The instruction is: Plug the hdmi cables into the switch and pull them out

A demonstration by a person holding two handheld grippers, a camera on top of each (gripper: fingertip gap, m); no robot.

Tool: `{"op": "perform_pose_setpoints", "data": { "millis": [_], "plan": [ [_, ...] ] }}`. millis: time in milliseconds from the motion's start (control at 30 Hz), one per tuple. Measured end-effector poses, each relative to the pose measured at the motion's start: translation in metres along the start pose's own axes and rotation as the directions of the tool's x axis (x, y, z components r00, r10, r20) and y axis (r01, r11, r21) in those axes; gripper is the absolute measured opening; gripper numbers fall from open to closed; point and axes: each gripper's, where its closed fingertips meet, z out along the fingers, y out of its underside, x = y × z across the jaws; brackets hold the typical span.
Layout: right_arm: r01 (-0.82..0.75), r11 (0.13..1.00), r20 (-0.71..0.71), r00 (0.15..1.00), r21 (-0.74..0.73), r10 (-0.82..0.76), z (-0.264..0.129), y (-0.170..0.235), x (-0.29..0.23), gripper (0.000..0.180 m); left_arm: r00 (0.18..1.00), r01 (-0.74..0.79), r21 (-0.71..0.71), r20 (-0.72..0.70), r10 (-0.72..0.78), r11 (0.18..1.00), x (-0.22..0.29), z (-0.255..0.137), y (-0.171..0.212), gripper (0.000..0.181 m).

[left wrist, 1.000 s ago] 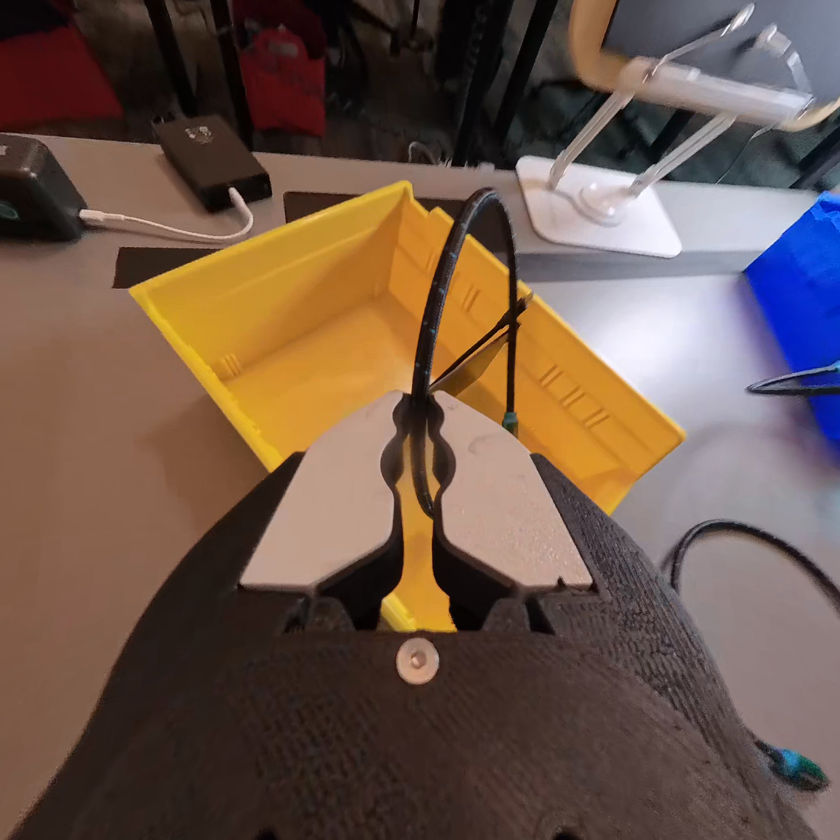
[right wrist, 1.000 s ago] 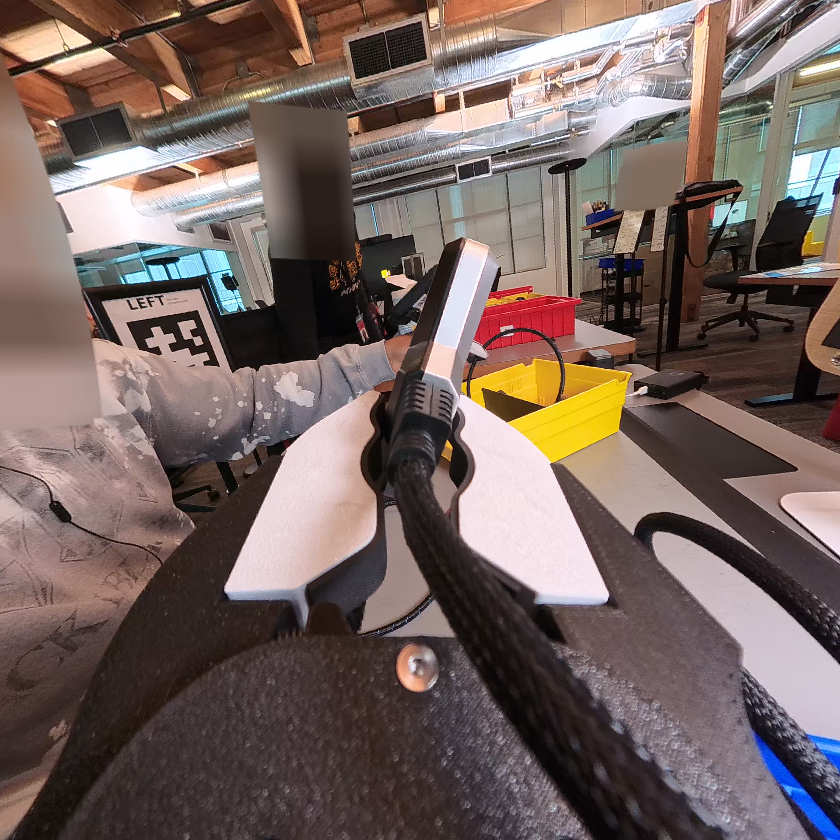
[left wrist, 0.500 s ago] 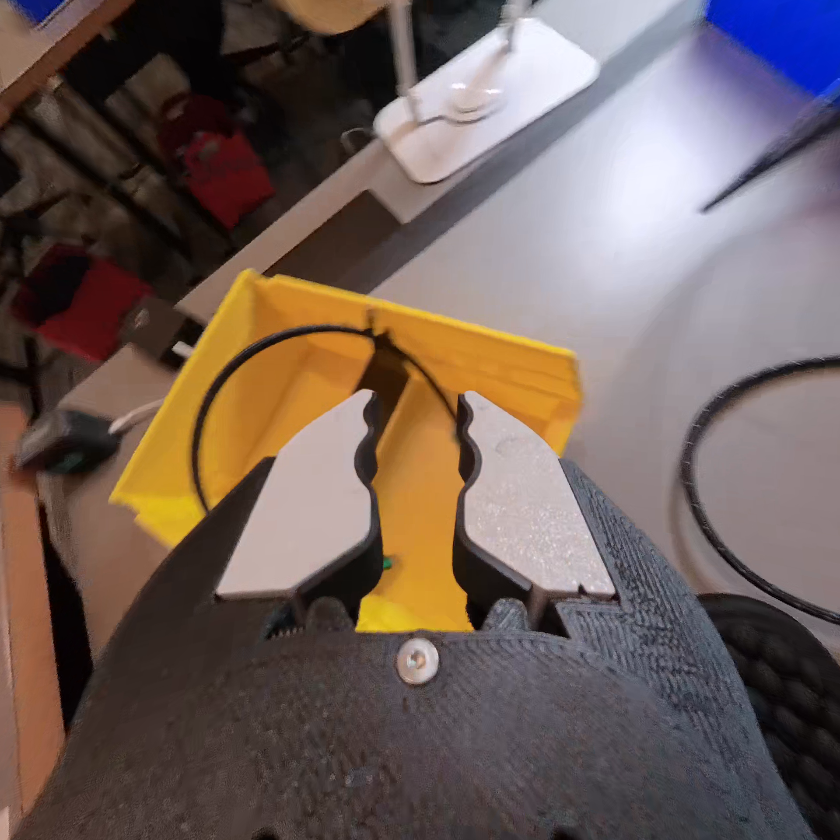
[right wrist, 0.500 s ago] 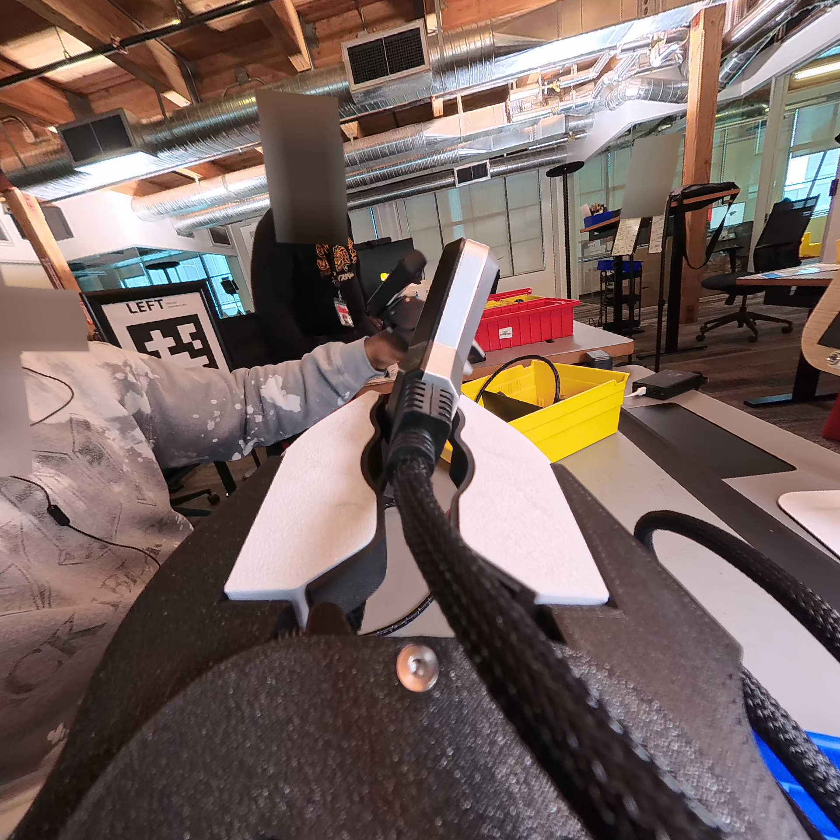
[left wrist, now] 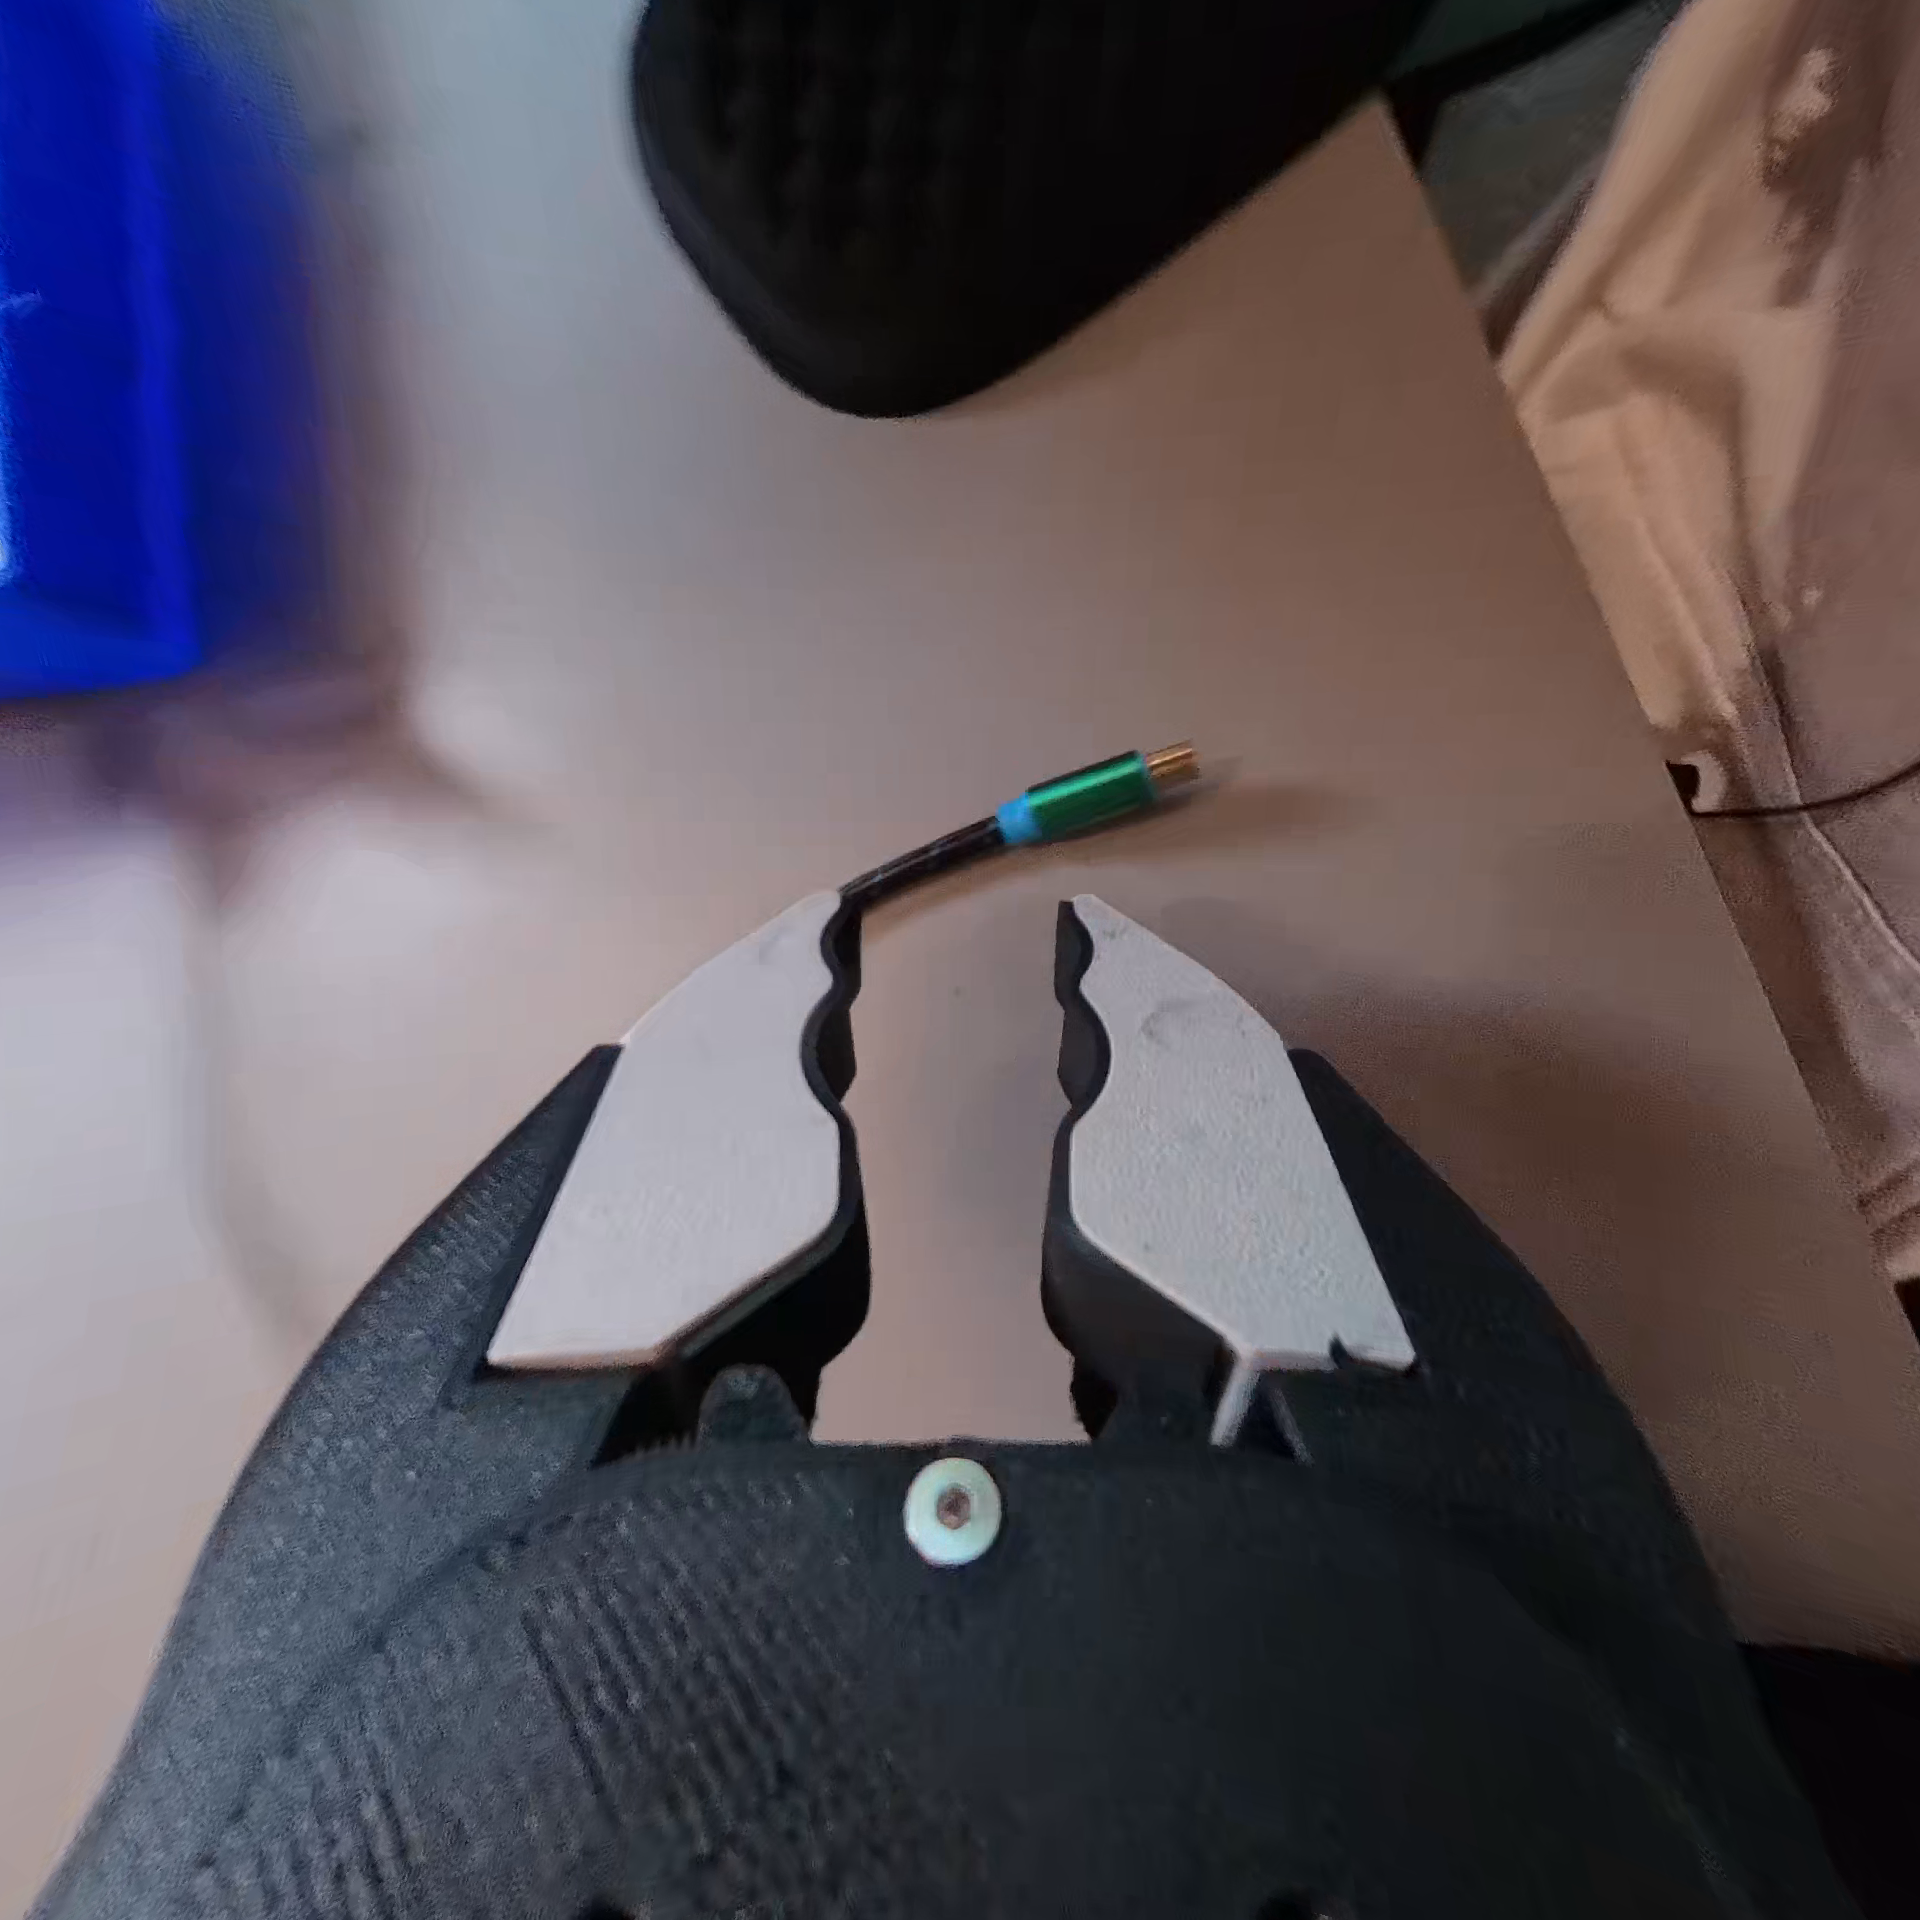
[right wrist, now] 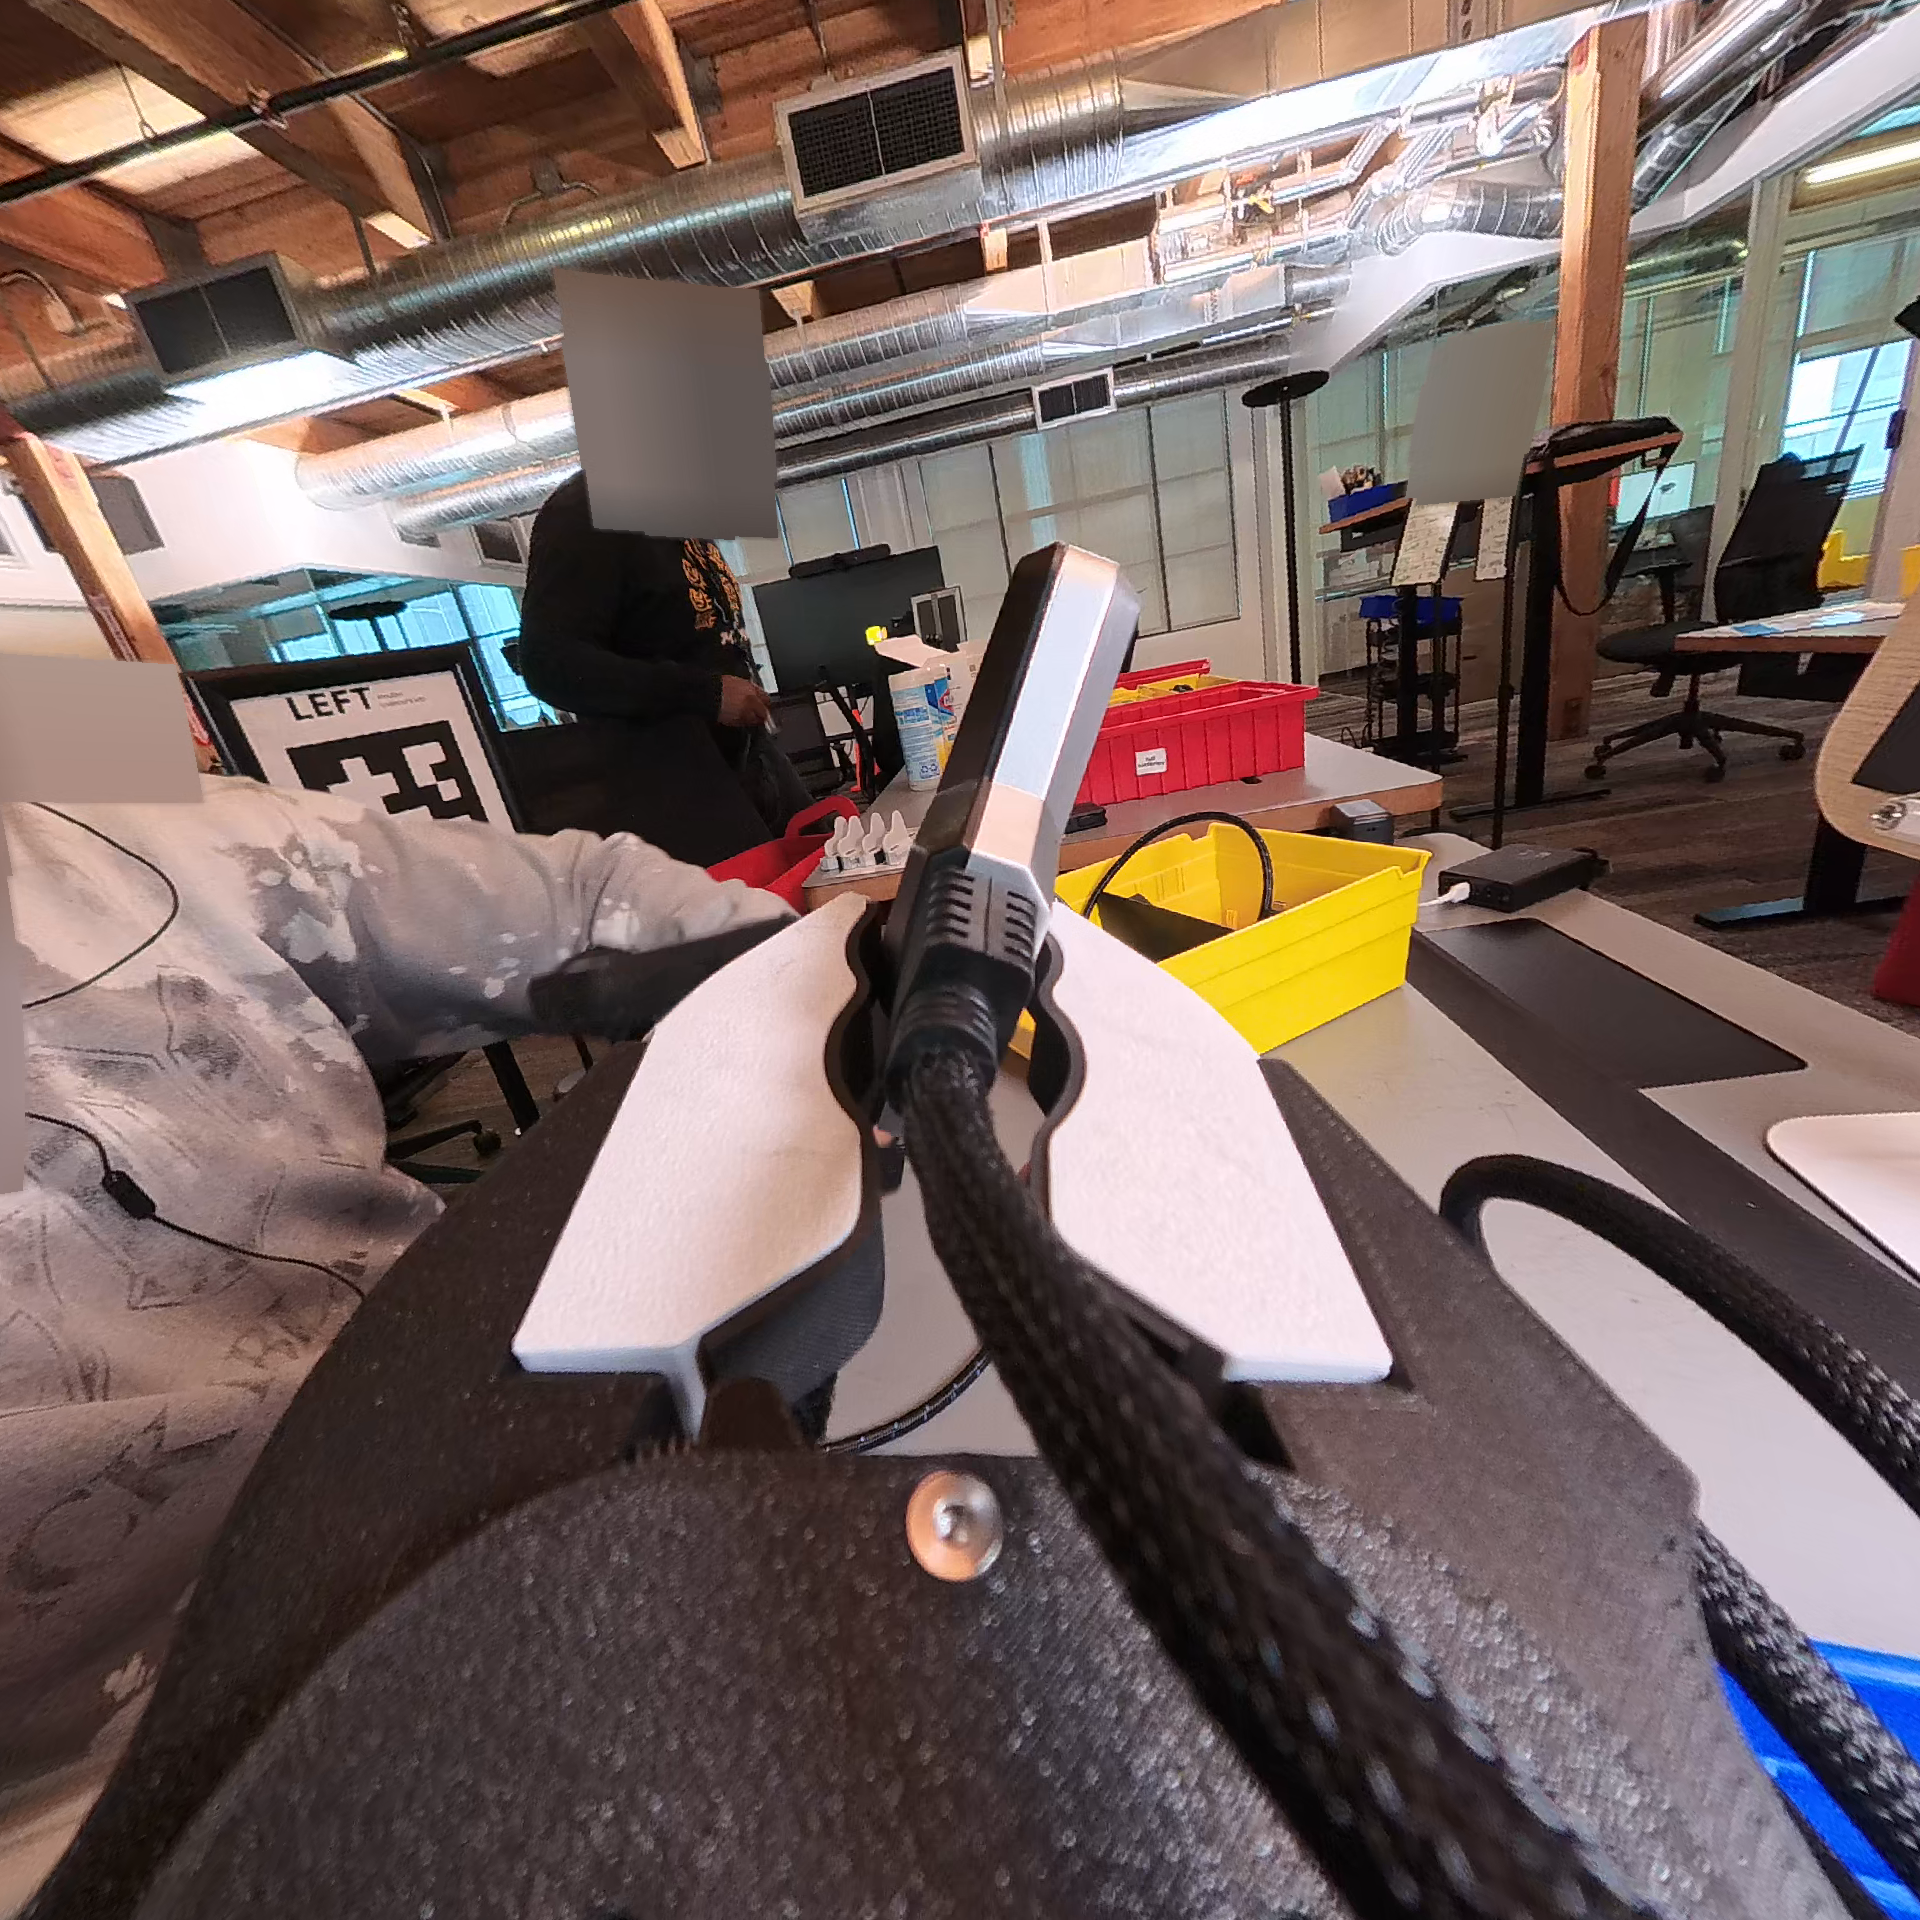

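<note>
**Right gripper grips HDMI plug; left gapes over thin cable**

Our right gripper [right wrist: 956, 997] clamps the black HDMI plug [right wrist: 966, 935] seated in the silver switch [right wrist: 1029, 738], which tilts upward. Our left gripper [left wrist: 956, 925] stands wide above the table [left wrist: 1195, 582], a green-tipped thin cable [left wrist: 1081, 795] just beyond its fingertips. We see a black-and-white printed marker board [right wrist: 364, 743] behind the sleeve [right wrist: 416, 914].

We count two claws: the left claw [left wrist: 957, 914], and the right claw [right wrist: 956, 935]. One switch [right wrist: 1023, 727] stands at 12 o'clock of the right claw, with one thick braided cable [right wrist: 1122, 1382] plugged in. One thin cable [left wrist: 925, 857] ends in one green plug [left wrist: 1086, 784] at 12 o'clock of the left claw. On the desk [right wrist: 1403, 1081] we count one yellow bin [right wrist: 1309, 935] at 2 o'clock, one red bin [right wrist: 1195, 727] behind it, and one blue bin [left wrist: 94, 343]. Two people show at 9 to 11 o'clock.
</note>
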Motion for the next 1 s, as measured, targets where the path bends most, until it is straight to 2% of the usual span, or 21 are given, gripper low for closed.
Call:
{"op": "perform_pose_setpoints", "data": {
  "millis": [100, 233, 433, 700, 833, 1000],
  "plan": [
    [-0.002, 1.000, 0.000, 1.000, -0.001, 0.002, -0.001, 0.000, 0.001, 0.025, 0.991, -0.093, -0.037, -0.103, 0.089, 0.995, 0.013, 0.019, -0.003, 0.040],
    [-0.011, 1.000, 0.000, 1.000, 0.006, 0.011, -0.004, 0.001, 0.003, 0.026, 0.977, -0.183, -0.105, -0.135, 0.168, 0.978, 0.017, 0.034, 0.003, 0.041],
    [-0.019, 1.000, -0.005, 1.000, 0.009, 0.019, -0.006, 0.001, 0.006, 0.026, 0.972, -0.215, -0.138, -0.123, 0.199, 0.967, 0.011, 0.043, 0.007, 0.026],
    [-0.019, 1.000, -0.009, 1.000, 0.006, 0.019, -0.005, 0.003, 0.007, 0.026, 0.987, -0.114, -0.202, 0.086, 0.133, 0.973, -0.036, 0.022, 0.026, 0.014],
    [-0.022, 1.000, -0.010, 1.000, 0.009, 0.022, -0.005, 0.003, 0.007, 0.025, 0.990, -0.018, -0.220, 0.136, 0.049, 0.975, -0.054, 0.004, 0.049, 0.015],
    [-0.026, 1.000, -0.009, 1.000, 0.016, 0.026, -0.007, 0.002, 0.008, 0.025, 0.977, 0.162, -0.277, 0.182, -0.114, 0.947, -0.078, -0.021, 0.092, 0.027]
  ]
}}
